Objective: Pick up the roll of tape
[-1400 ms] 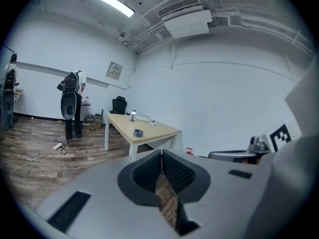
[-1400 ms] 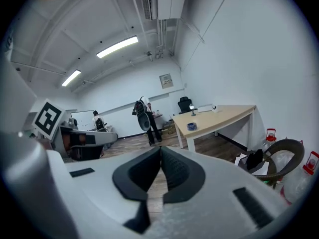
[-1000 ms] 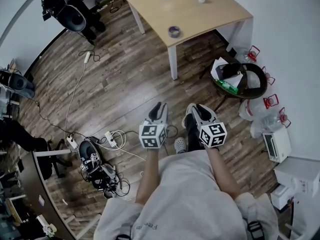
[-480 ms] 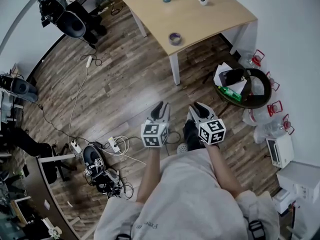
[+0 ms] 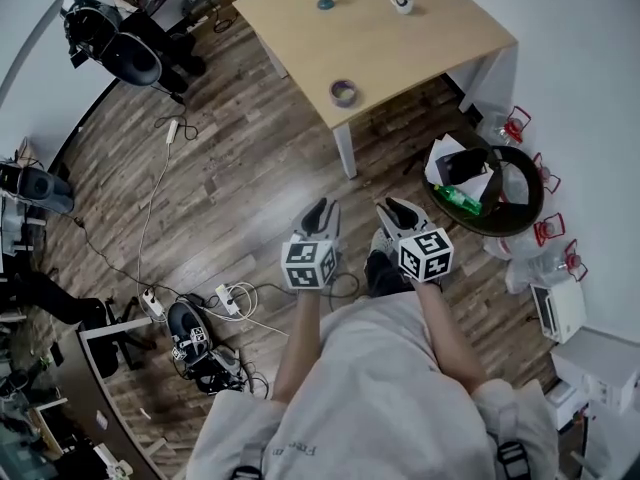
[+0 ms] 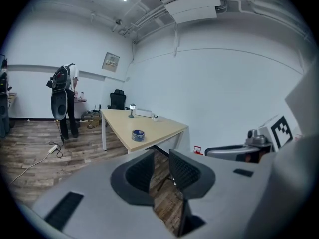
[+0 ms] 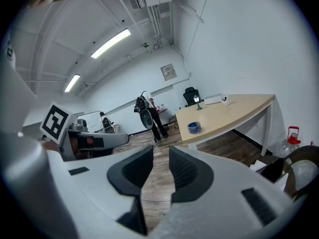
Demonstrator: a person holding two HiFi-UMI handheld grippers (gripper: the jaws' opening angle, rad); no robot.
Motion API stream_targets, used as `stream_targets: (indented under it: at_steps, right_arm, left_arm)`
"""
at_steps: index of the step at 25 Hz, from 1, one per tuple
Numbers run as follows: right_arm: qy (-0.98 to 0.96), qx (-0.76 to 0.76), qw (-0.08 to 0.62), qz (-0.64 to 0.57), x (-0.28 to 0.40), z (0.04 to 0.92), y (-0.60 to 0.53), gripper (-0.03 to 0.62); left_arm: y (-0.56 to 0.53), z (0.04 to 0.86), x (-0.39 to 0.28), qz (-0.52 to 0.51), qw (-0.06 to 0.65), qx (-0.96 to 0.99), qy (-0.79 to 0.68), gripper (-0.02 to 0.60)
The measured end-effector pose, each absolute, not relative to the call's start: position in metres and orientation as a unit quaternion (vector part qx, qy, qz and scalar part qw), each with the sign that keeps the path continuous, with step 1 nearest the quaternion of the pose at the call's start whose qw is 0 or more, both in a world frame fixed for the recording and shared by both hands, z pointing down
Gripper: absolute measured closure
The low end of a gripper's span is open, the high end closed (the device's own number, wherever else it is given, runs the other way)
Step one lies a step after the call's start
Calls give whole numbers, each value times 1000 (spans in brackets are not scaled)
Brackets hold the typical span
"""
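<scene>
Both grippers were out in front of me, side by side over the wooden floor (image 5: 240, 168), and the roll of tape (image 5: 345, 92) was well ahead, lying flat near the front corner of the bench (image 5: 420, 43) with its hole facing up. Neither gripper was anywhere near it yet, and the floor lay open between us. From overhead, the roll lay ahead between the lines of my two grippers, a shade closer to the left one. The left gripper view bore that out, with the roll (image 6: 138, 135) showing above and a little left of my jaw gap. In the right gripper view the roll (image 7: 194, 128) showed above and off to the right. My left gripper (image 5: 318, 211) was tipped gently below level and aimed at the bench, its jaws a narrow gap apart with only floorboards showing between them. My right gripper (image 5: 393, 211) matched that pose, forearm reaching straight out from my body. Its jaws had just been opening and nothing was between them, the gap still fairly slim. By my reckoning the left hand had the slightly shorter line. With the roll flat, I judged the grab would need one jaw inside the hole and one outside the wall.
</scene>
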State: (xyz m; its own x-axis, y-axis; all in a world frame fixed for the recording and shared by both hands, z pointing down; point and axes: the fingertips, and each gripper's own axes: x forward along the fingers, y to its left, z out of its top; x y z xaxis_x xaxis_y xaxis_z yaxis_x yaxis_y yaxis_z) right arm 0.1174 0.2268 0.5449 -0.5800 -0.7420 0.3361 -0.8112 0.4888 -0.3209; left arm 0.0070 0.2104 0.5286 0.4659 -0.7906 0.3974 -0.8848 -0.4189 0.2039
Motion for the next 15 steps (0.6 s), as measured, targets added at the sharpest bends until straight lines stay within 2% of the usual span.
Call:
stream_targets:
  at_steps: [15]
  right_arm:
    - [-878, 409, 92, 231, 133, 546, 129, 494]
  left_arm:
    - [113, 526, 25, 127, 214, 820, -515, 494]
